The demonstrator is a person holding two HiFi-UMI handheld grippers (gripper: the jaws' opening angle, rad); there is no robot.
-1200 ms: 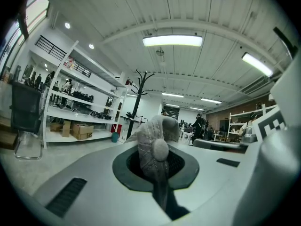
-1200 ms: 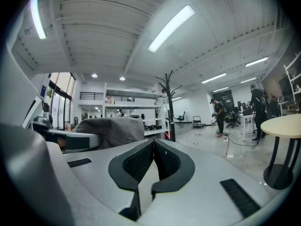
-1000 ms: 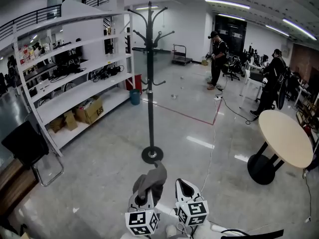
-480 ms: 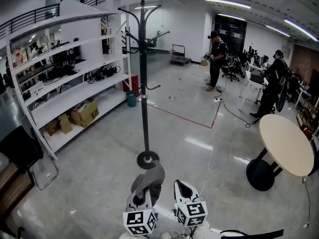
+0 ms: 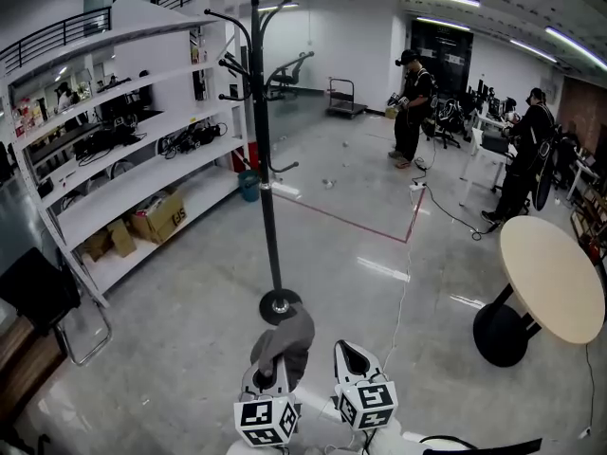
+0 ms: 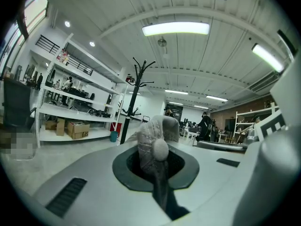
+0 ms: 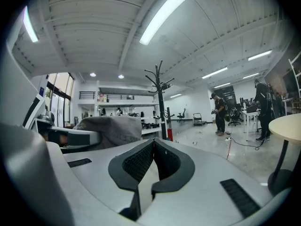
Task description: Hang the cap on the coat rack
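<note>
The black coat rack (image 5: 265, 188) stands on a round base (image 5: 280, 305) on the grey floor, straight ahead of both grippers. My left gripper (image 5: 276, 370) is shut on a grey cap (image 5: 288, 337), which sticks up from its jaws and hangs a little short of the rack's base. In the left gripper view the cap (image 6: 158, 134) fills the jaws of the left gripper (image 6: 157, 160), with the rack (image 6: 133, 98) beyond. My right gripper (image 5: 347, 351) is beside it, shut and holding nothing. The right gripper view shows the right gripper (image 7: 153, 147), the cap (image 7: 111, 128) at its left, and the rack (image 7: 161, 102).
A white shelving unit (image 5: 142, 159) with boxes runs along the left. A black chair (image 5: 43, 287) stands at the near left. A round table (image 5: 555, 273) on a black foot is at the right. Two people (image 5: 410, 112) (image 5: 526, 150) stand far back. A cable (image 5: 403, 292) lies on the floor.
The coat rack has drifted left and closer in the head view as the person walks toward it. Both grippers keep their pose, the cap still in the left one.
</note>
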